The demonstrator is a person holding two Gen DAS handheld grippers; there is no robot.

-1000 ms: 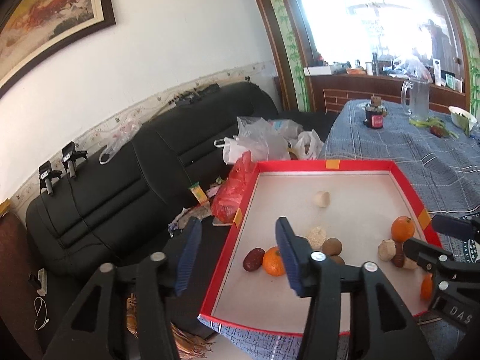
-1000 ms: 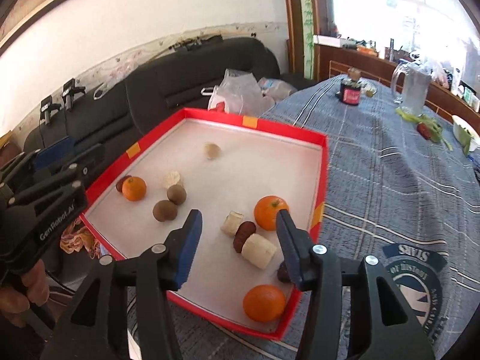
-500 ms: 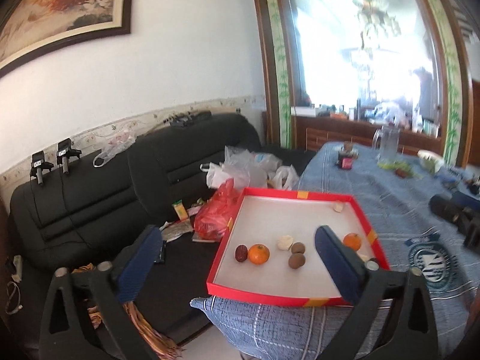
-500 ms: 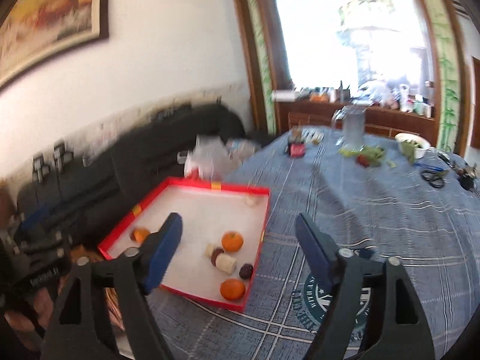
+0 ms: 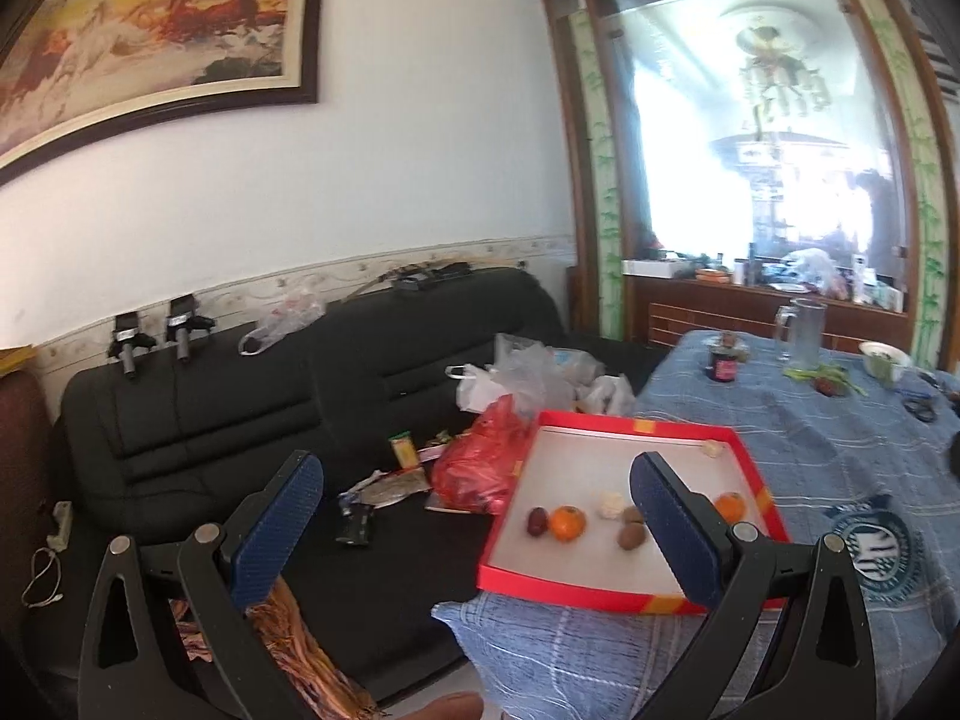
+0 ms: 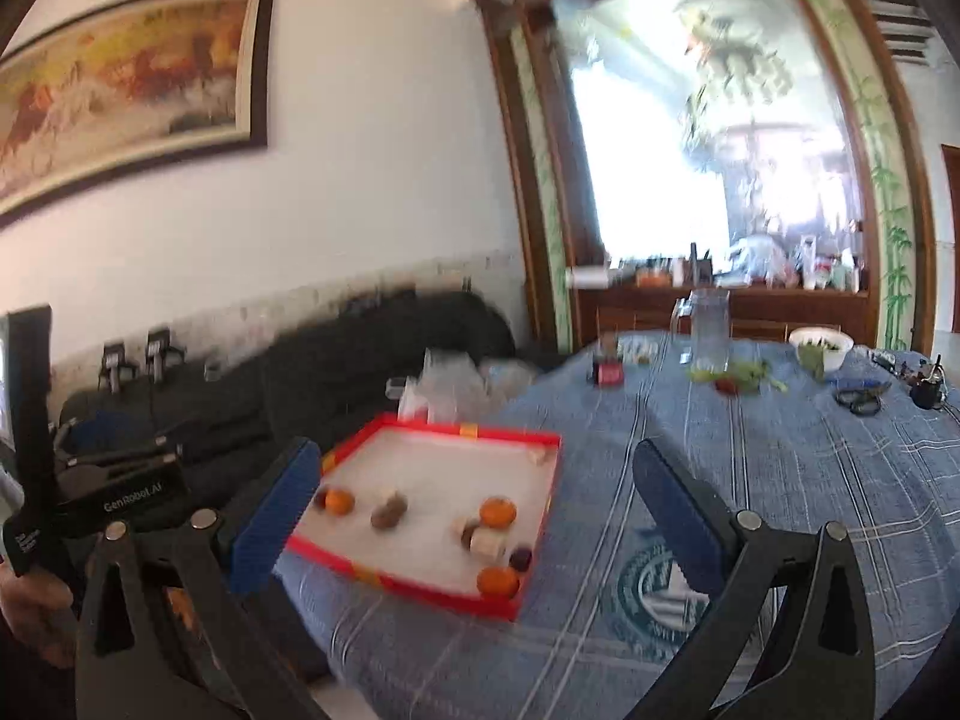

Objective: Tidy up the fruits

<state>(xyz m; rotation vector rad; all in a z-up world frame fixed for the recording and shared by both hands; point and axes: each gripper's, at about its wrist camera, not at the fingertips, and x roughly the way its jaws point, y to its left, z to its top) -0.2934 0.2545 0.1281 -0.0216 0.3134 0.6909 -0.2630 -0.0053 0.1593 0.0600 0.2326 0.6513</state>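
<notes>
The right gripper [image 6: 474,510] hangs above the tabletop [image 6: 810,468] with its jaws spread wide and nothing between them. Beyond it a red tray [image 6: 543,483] sits at the tabletop's near-left edge, on the blue checked cloth. In the tray lie three oranges: one [image 6: 339,501] at the left, one [image 6: 498,511] toward the right wall, one [image 6: 498,581] in the near right corner. Brown and pale fruits lie between them, blurred. At the far left a hand [image 6: 33,612] holds the left gripper [image 6: 90,498]; its jaws cannot be made out. A jug [image 6: 708,330] and a bowl [image 6: 819,348] stand far back.
</notes>
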